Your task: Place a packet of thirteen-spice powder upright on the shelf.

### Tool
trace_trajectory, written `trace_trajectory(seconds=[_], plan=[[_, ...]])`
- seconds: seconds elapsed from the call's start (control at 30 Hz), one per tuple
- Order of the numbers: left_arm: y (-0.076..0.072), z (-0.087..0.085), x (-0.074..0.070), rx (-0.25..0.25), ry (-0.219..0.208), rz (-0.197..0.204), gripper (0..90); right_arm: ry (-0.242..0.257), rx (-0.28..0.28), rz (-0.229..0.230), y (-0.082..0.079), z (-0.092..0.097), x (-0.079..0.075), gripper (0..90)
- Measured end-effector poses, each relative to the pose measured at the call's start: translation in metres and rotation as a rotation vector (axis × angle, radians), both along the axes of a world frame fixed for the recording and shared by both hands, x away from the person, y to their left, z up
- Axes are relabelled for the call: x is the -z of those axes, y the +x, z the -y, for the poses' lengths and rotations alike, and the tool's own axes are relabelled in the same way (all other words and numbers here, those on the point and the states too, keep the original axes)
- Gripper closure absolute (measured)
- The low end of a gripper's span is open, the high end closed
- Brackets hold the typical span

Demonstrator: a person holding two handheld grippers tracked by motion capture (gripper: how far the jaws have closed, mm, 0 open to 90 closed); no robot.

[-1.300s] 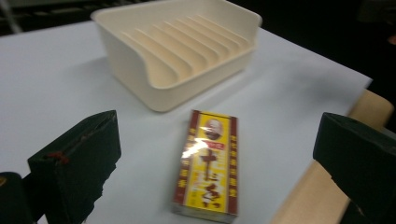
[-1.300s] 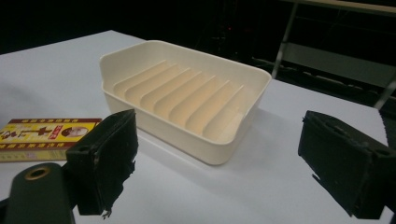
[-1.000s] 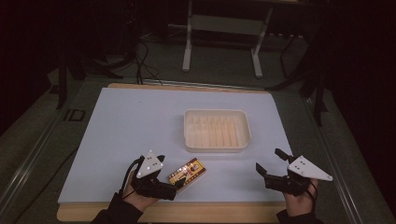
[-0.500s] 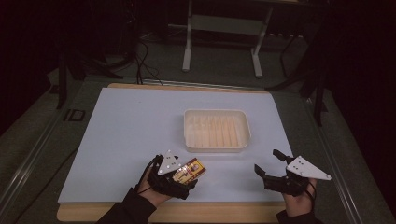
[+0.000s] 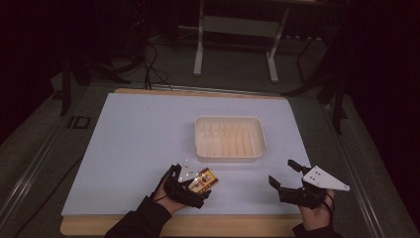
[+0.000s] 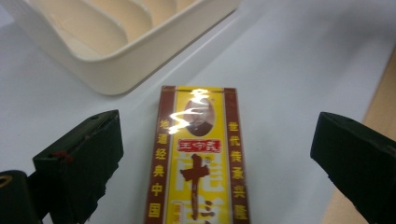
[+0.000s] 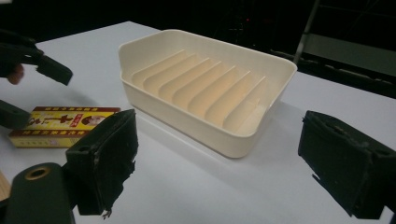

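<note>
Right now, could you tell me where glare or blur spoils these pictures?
Left gripper view: glare streaks the yellow box, and the near black jaws are soft. High view: the room beyond the table is dark. Right gripper view: the cream tray is sharp.

A yellow box with maroon borders, a cream ribbed tray, a pale blue table.

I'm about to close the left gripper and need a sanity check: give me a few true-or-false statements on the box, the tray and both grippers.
1. The yellow box lies flat on the table. True.
2. The left gripper is clamped on the box. False: its jaws have just been closing but stand clear on both sides.
3. The cream tray holds the box. False: the box lies outside, beside it.
4. The right gripper is open and holds nothing. True.
</note>
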State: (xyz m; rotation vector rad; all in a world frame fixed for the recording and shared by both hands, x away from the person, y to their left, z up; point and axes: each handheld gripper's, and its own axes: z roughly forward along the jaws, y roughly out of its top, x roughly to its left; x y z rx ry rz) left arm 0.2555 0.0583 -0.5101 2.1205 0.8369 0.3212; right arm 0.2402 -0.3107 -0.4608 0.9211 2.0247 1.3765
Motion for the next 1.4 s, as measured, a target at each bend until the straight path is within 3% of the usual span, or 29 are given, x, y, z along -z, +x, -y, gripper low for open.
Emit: trace_trajectory(seconds=[0.27,0.37,0.67,0.7,0.97,1.4], plan=[[0.008,0.006,0.012,0.005,0.057,-0.036,6.9,0.003,-0.007,-0.009,0.0,-0.001,0.001,11.8],[0.009,0.008,0.016,0.011,0.08,-0.031,15.3,0.003,-0.014,-0.016,0.001,-0.001,0.002,11.8],[0.017,0.015,0.024,0.005,0.151,-0.084,15.9,-0.001,-0.022,-0.019,0.001,-0.002,0.002,11.9],[0.017,0.016,0.024,0.006,0.164,-0.084,19.4,-0.001,-0.023,-0.021,0.001,-0.002,0.003,11.9],[0.019,0.02,0.026,-0.004,0.189,-0.106,31.3,-0.001,-0.028,-0.023,0.001,-0.002,0.003,11.9],[0.018,0.022,0.022,0.004,0.218,-0.102,33.2,-0.005,-0.031,-0.024,0.001,-0.002,0.002,11.9]])
